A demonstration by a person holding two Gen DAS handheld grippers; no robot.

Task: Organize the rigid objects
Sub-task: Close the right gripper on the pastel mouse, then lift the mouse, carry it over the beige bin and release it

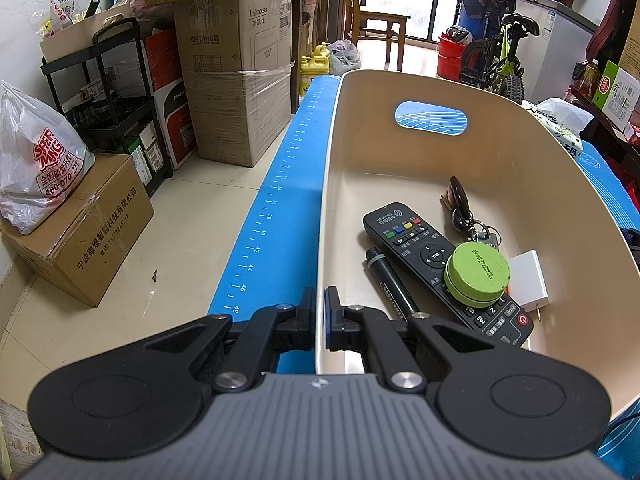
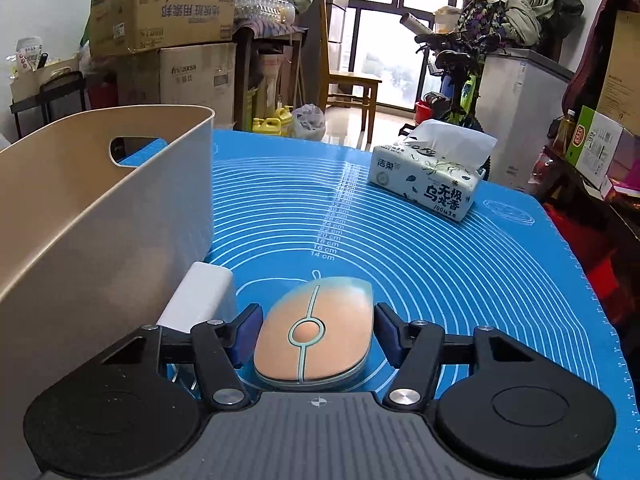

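Observation:
A beige bin (image 1: 520, 160) stands on the blue mat (image 1: 280, 184). In it lie a black remote (image 1: 432, 264), a black marker (image 1: 390, 280), a green round tin (image 1: 478, 272), a white charger (image 1: 526, 280) and keys (image 1: 464, 212). My left gripper (image 1: 319, 308) is shut on the bin's near left wall. In the right wrist view my right gripper (image 2: 316, 334) is open around a peach mouse (image 2: 314, 332) on the mat (image 2: 440, 264), its fingers close to both sides. A white adapter (image 2: 200, 296) lies beside the bin (image 2: 100, 208).
A tissue pack (image 2: 430, 178) sits at the mat's far right. Cardboard boxes (image 1: 236, 80), a black cart (image 1: 116, 96) and a plastic bag (image 1: 36, 164) crowd the floor on the left. A chair (image 2: 348, 80) and a bicycle (image 1: 496, 56) stand beyond the table.

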